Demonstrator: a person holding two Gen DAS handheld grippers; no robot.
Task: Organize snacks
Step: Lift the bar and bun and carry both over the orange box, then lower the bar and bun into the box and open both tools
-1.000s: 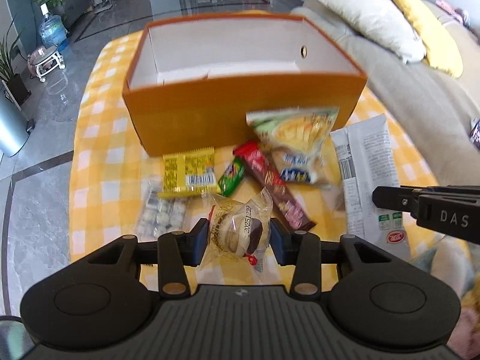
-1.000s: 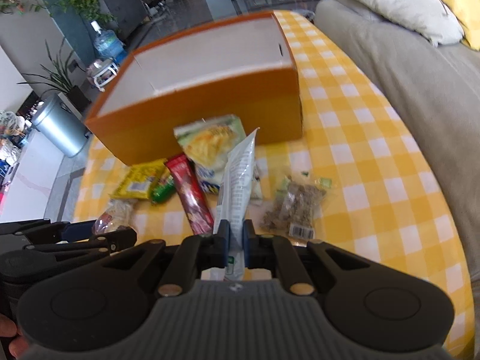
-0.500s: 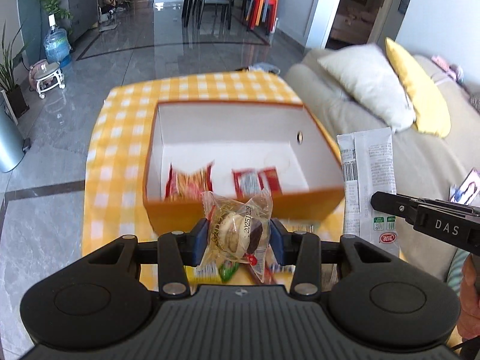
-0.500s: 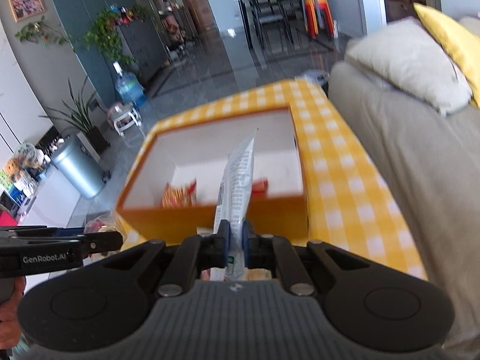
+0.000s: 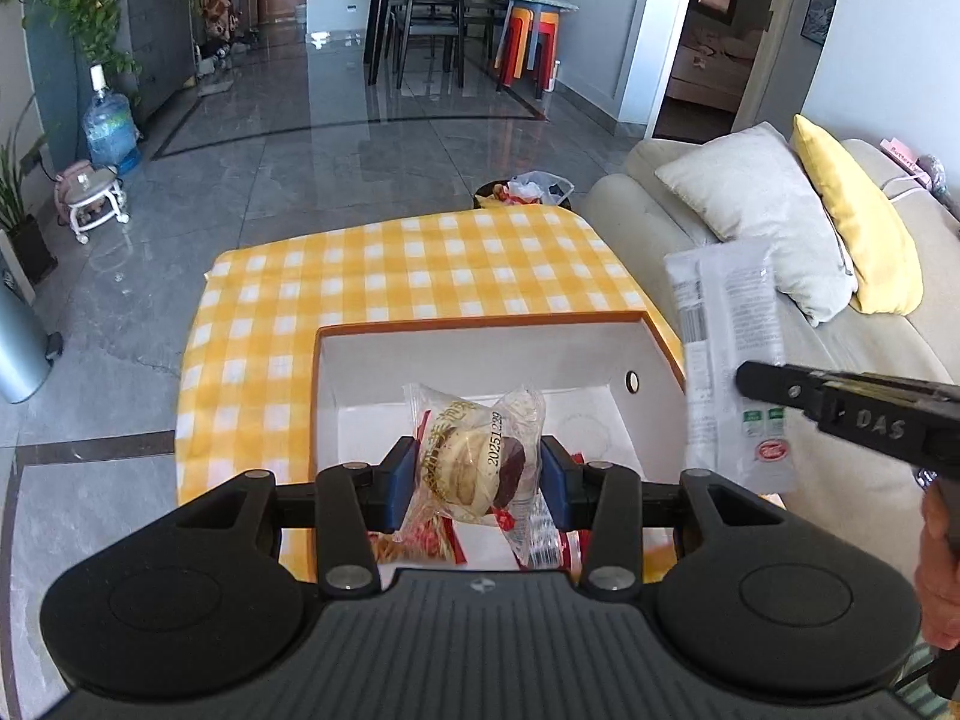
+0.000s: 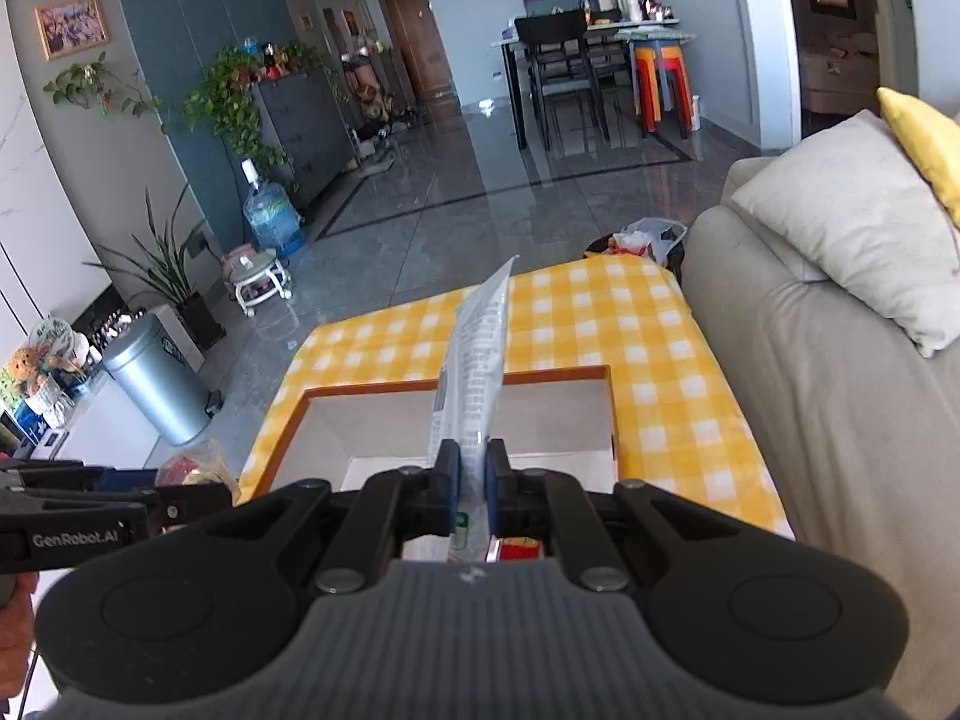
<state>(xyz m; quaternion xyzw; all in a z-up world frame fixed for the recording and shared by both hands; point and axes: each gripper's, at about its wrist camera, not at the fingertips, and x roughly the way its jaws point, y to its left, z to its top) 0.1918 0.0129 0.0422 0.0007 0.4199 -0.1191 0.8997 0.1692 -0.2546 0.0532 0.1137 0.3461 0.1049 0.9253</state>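
Blue rubber pads on the left gripper [image 5: 477,483] press both sides of a clear-wrapped pastry [image 5: 474,468], the jaws part-way apart because the cake inside is thick; squeezing it at its middle keeps the loose wrapper ends free. The right gripper [image 6: 469,489] is clamped nearly flat on the lower end of a white snack packet [image 6: 477,360], which stands edge-on to its own camera and rises above the fingers, a sensible hold for a thin, floppy bag.

Both snacks hang over the orange box [image 5: 480,321], which serves as the landmark: the pastry is above its near half, the white packet above its right-hand wall as seen from the left wrist. Held high like this, each can probably be dropped straight in.

Inside the box, red packets [image 5: 420,543] lie at the near end, mostly covered by the left gripper's body, so their number and kind cannot be told. The box's near wall is hidden in both views. Beyond the box stretches the yellow checked tablecloth [image 5: 390,264]; any snacks left on the cloth nearer than the box are out of sight.
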